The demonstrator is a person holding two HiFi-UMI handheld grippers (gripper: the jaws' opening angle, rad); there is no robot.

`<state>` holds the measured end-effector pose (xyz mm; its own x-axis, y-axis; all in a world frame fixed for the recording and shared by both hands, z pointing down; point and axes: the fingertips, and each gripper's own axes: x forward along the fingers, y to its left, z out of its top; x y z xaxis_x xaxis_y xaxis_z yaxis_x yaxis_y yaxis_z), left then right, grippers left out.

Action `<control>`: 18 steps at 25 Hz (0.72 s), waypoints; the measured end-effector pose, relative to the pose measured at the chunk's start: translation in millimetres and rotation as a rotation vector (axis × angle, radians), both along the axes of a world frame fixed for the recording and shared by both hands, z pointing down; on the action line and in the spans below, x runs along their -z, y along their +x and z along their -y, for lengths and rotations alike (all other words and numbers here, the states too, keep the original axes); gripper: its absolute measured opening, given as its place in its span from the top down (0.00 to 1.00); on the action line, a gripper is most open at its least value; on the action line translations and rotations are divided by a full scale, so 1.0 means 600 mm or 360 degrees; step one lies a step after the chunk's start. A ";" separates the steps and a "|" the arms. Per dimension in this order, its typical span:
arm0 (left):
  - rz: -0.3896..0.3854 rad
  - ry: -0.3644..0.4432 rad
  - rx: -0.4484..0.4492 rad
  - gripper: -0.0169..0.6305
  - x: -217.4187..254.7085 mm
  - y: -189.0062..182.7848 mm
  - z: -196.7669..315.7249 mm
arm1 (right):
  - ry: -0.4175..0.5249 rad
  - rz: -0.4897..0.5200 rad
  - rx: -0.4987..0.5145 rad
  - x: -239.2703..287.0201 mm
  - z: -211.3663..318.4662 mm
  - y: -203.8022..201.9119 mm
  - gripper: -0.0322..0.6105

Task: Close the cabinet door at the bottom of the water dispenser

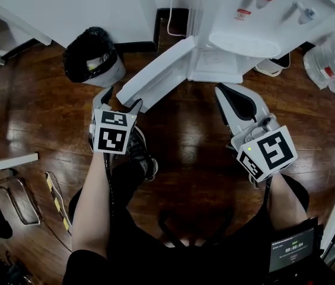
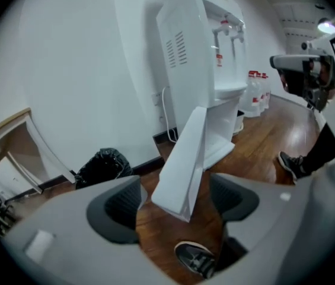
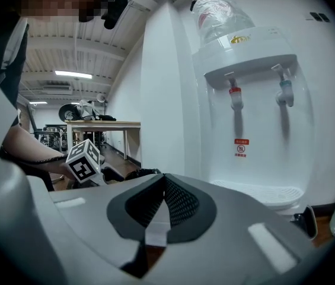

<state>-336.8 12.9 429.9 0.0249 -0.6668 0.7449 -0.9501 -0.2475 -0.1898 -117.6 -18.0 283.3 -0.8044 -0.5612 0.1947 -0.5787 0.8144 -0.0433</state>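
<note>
The white water dispenser (image 1: 256, 28) stands at the top of the head view. Its bottom cabinet door (image 1: 155, 73) is swung wide open, slanting out toward the lower left. My left gripper (image 1: 121, 100) is open right at the door's free end. In the left gripper view the door's lower corner (image 2: 182, 165) sits between the spread pads (image 2: 123, 203), which do not press on it. My right gripper (image 1: 223, 97) is shut on nothing, in front of the dispenser and to the right of the door opening. In the right gripper view the closed jaws (image 3: 163, 198) point at the dispenser's front (image 3: 250, 100).
A bin lined with a black bag (image 1: 90, 55) stands against the wall left of the door. Water bottles (image 1: 333, 64) are stacked to the right of the dispenser. The person's shoe (image 1: 140, 150) is on the wooden floor just below the left gripper. A metal rack (image 1: 19, 200) sits at the lower left.
</note>
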 end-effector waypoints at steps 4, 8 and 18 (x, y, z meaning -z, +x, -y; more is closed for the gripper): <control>0.0075 -0.0030 -0.0084 0.39 -0.003 0.013 0.030 | -0.0023 -0.0014 0.0040 -0.008 0.029 -0.005 0.94; 0.0120 -0.0142 -0.0112 0.41 -0.024 0.012 0.042 | -0.0044 -0.0030 0.0078 -0.017 0.054 -0.007 0.94; 0.0103 -0.0379 -0.0178 0.59 -0.049 0.024 0.026 | -0.0179 -0.0007 0.0089 -0.039 0.091 0.007 0.94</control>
